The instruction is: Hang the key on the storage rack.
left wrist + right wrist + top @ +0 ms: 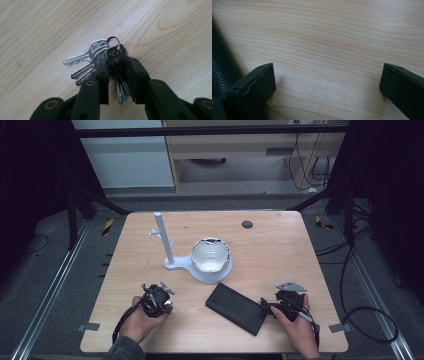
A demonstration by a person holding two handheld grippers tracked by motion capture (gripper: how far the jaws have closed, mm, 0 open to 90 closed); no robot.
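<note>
Nearest person, left gripper (117, 65) closed on key bunch (110, 58), jaws pinching dark key head; bunch on tabletop (280, 240), near front-left. Right gripper (327, 82) wide open, holds nothing, beside black wallet (236, 308) near front edge. Judgement: grasp just made, lift and hanging left to do. Farther: white key stand (164, 240) with pegs, white bowl (210, 254) on its base. Open room between keys and stand; bowl crowds right side.

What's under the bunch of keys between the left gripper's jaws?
Bare light wooden table lies under the bunch of silver keys. The left gripper covers the spot beneath the lower blades.
</note>
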